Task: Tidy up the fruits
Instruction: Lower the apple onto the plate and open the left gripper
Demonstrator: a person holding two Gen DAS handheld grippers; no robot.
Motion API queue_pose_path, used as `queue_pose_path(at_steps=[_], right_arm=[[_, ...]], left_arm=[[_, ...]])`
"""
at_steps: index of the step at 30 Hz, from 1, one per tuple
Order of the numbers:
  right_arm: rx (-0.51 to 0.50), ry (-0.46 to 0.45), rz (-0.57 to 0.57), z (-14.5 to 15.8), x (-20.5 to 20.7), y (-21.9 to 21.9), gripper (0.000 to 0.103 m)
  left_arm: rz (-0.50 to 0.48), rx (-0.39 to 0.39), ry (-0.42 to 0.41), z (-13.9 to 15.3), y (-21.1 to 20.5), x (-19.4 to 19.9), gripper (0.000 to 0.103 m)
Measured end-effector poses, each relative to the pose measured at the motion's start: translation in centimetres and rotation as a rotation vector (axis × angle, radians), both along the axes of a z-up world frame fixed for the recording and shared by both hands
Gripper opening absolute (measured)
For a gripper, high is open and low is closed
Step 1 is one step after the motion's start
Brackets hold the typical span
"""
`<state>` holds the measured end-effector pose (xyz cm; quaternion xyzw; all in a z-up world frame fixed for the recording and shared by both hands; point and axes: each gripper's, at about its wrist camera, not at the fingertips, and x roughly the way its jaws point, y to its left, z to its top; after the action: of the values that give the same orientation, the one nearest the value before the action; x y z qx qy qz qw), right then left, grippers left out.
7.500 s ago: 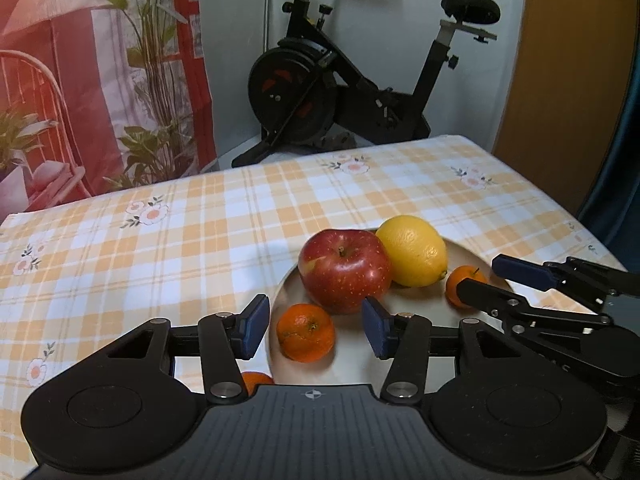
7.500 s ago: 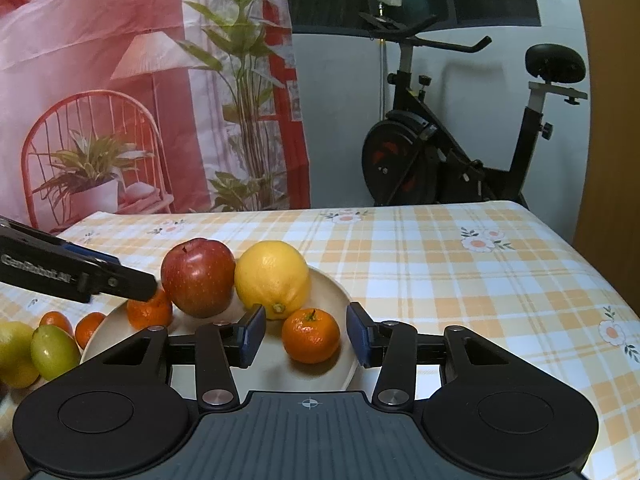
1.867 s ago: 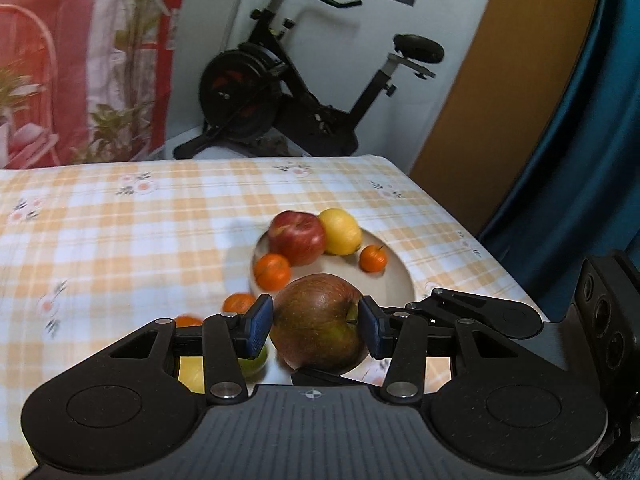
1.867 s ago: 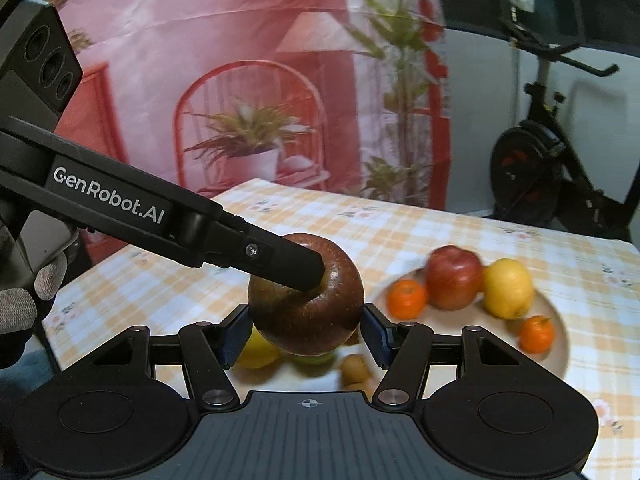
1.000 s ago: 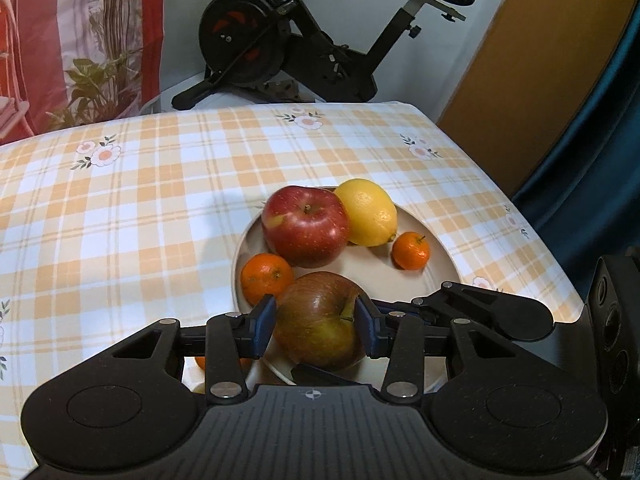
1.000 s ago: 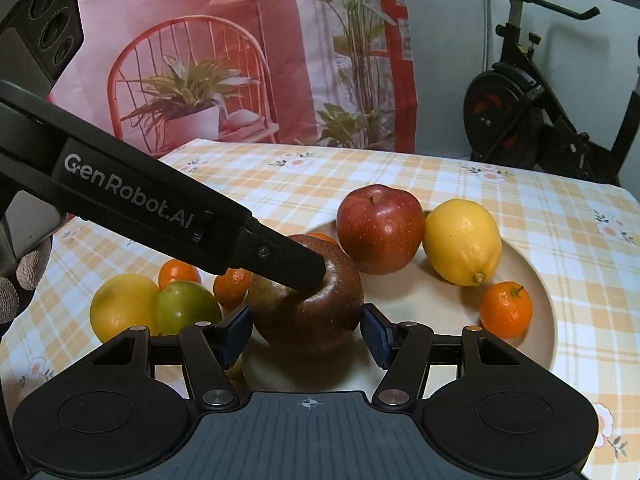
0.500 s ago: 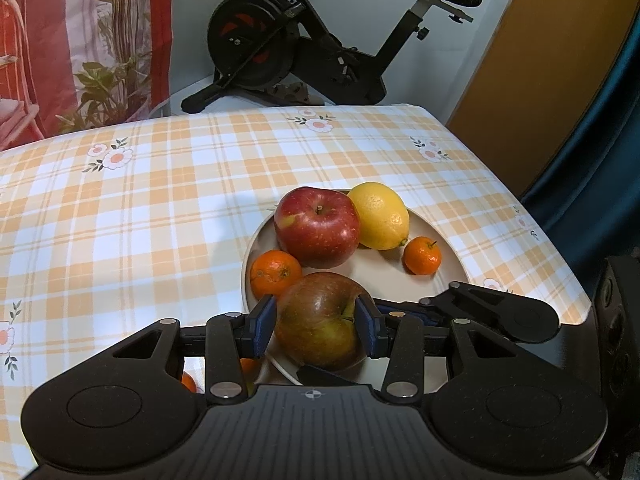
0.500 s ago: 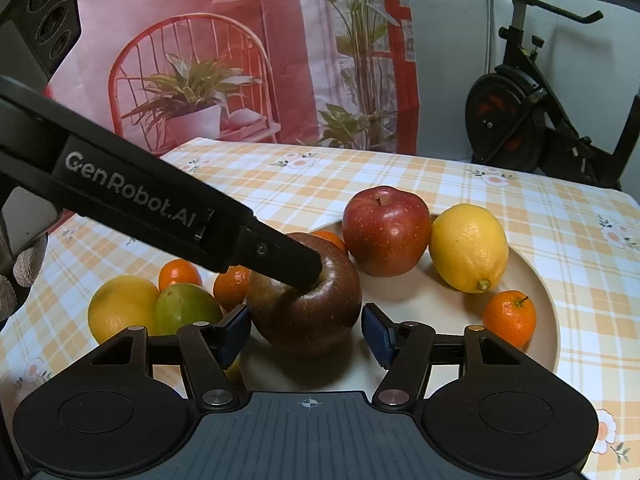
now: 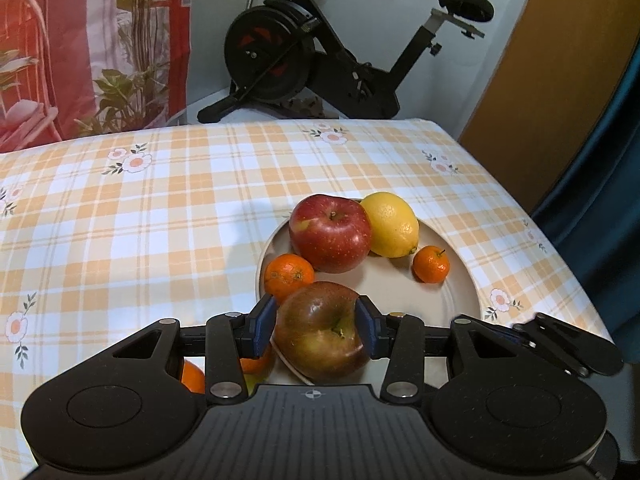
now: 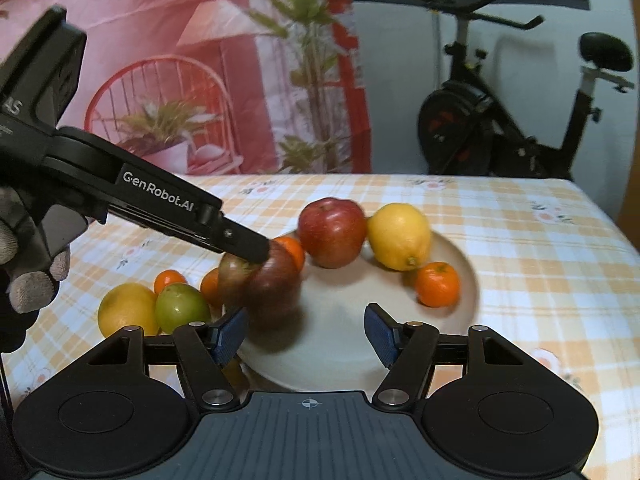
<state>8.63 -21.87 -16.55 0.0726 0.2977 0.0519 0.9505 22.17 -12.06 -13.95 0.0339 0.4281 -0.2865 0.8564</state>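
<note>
My left gripper (image 9: 316, 330) is shut on a dark red-green apple (image 9: 322, 334) at the near left rim of the beige plate (image 9: 456, 300). The plate holds a red apple (image 9: 330, 238), a lemon (image 9: 392, 224) and two mandarins (image 9: 289, 272) (image 9: 431, 264). In the right wrist view my right gripper (image 10: 306, 334) is open and empty, drawn back from the dark apple (image 10: 268, 280), which the left gripper's finger (image 10: 240, 242) still grips over the plate (image 10: 460, 264).
Left of the plate on the checked tablecloth (image 10: 540, 240) lie a yellow citrus (image 10: 126, 312), a green fruit (image 10: 180, 308) and small mandarins (image 10: 170, 278). An exercise bike (image 9: 320, 60) stands behind the table. The table's right edge (image 9: 560, 240) is close to the plate.
My right gripper has opened, let go of the dark apple and pulled back. The left gripper keeps hold of the apple at the plate's near rim.
</note>
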Motion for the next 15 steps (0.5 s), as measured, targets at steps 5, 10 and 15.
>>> queue_pose_path(at_steps=[5, 10, 15], right_arm=[[-0.006, -0.041, -0.039, 0.6, -2.2, 0.0, 0.06], [-0.018, -0.06, -0.068, 0.7, -3.3, 0.8, 0.058], [-0.038, -0.087, -0.088, 0.8, -4.3, 1.7, 0.058]], left_arm=[[0.019, -0.028, -0.032, 0.8, 1.2, -1.1, 0.046], [0.05, -0.054, -0.106, 2.0, 3.3, -3.0, 0.046], [0.115, -0.06, -0.173, 2.6, 5.9, -5.3, 0.046]])
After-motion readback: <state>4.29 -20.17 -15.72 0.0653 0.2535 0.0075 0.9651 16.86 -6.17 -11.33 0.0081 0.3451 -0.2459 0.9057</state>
